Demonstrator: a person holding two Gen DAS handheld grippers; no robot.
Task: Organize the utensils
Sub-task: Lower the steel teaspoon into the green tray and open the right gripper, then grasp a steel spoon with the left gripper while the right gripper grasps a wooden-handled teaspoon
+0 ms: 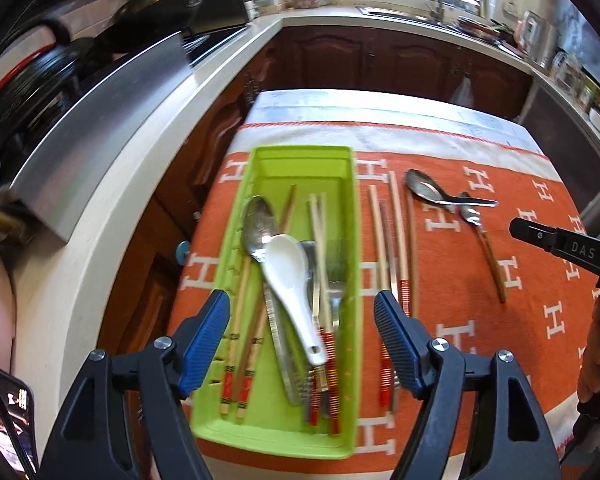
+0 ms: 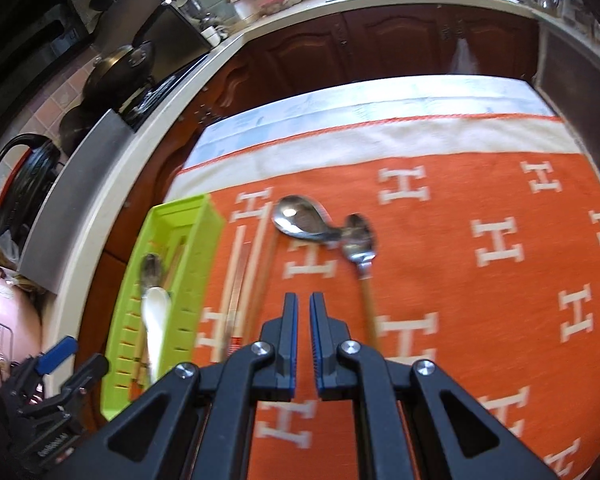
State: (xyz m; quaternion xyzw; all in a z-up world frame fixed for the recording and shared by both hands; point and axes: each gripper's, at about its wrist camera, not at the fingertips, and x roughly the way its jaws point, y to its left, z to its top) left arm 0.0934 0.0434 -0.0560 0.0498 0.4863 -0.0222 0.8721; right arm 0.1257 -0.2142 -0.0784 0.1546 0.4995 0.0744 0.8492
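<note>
A lime green tray (image 1: pixel 342 162) lies on the orange cloth and holds a white ceramic spoon (image 1: pixel 290 276), a metal spoon (image 1: pixel 258 228), a fork (image 1: pixel 336 272) and several chopsticks. My left gripper (image 1: pixel 302 316) is open and empty above the tray's near end. Loose chopsticks (image 1: pixel 400 236) lie right of the tray. A short steel spoon (image 2: pixel 300 218) and a wooden-handled spoon (image 2: pixel 360 248) lie on the cloth. My right gripper (image 2: pixel 304 308) is shut and empty, just short of the wooden-handled spoon and right of the tray (image 2: pixel 188 268).
The orange cloth (image 2: pixel 480 360) with white H marks covers the table. A cream counter (image 1: pixel 112 208) with a stove and pans runs along the left. Dark wood cabinets (image 1: pixel 364 60) and a sink stand behind the table.
</note>
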